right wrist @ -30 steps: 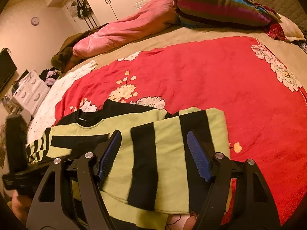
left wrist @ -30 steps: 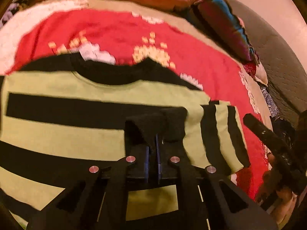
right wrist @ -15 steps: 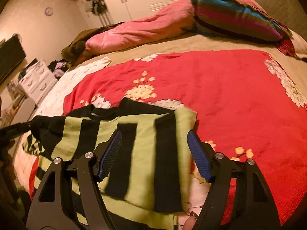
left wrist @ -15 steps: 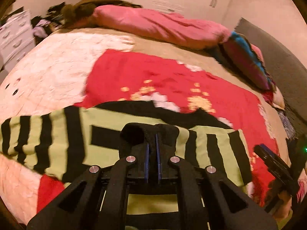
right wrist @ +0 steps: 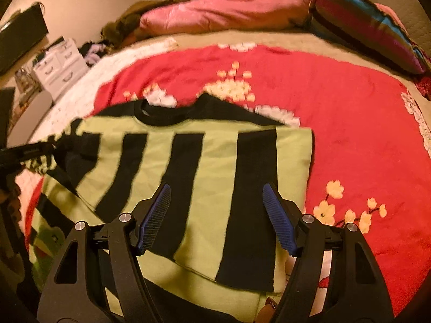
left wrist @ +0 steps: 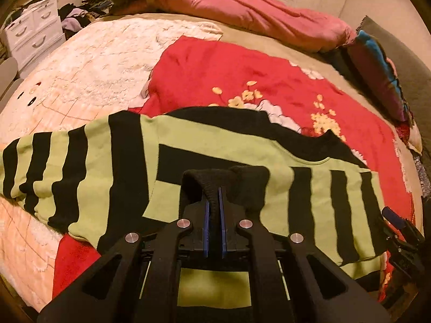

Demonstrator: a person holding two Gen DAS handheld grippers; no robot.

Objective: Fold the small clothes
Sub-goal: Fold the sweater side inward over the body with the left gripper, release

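Observation:
A green and black striped sweater [left wrist: 215, 145] lies flat on the red flowered blanket [left wrist: 242, 75], neck toward the pillows. My left gripper [left wrist: 212, 196] is shut on a black ribbed cuff [left wrist: 250, 180], which is raised over the sweater's body. One striped sleeve [left wrist: 40, 164] stretches out to the left. In the right wrist view the sweater [right wrist: 221, 145] lies with its right side folded in. My right gripper [right wrist: 215, 191] hovers open above it, with nothing between its blue pads. The left gripper [right wrist: 27, 150] shows at that view's left edge, with black cloth in it.
A pink duvet [left wrist: 256, 8] and a striped pillow [right wrist: 363, 24] lie along the far side of the bed. A white fluffy blanket [left wrist: 94, 64] covers the bed's left part. White drawers [left wrist: 35, 32] and a pile of clothes stand beyond the left edge.
My left gripper has carried the black cuff leftward across the sweater, and the striped sleeve now shows stretched out at the left. The right gripper has shifted over the folded side and stayed open.

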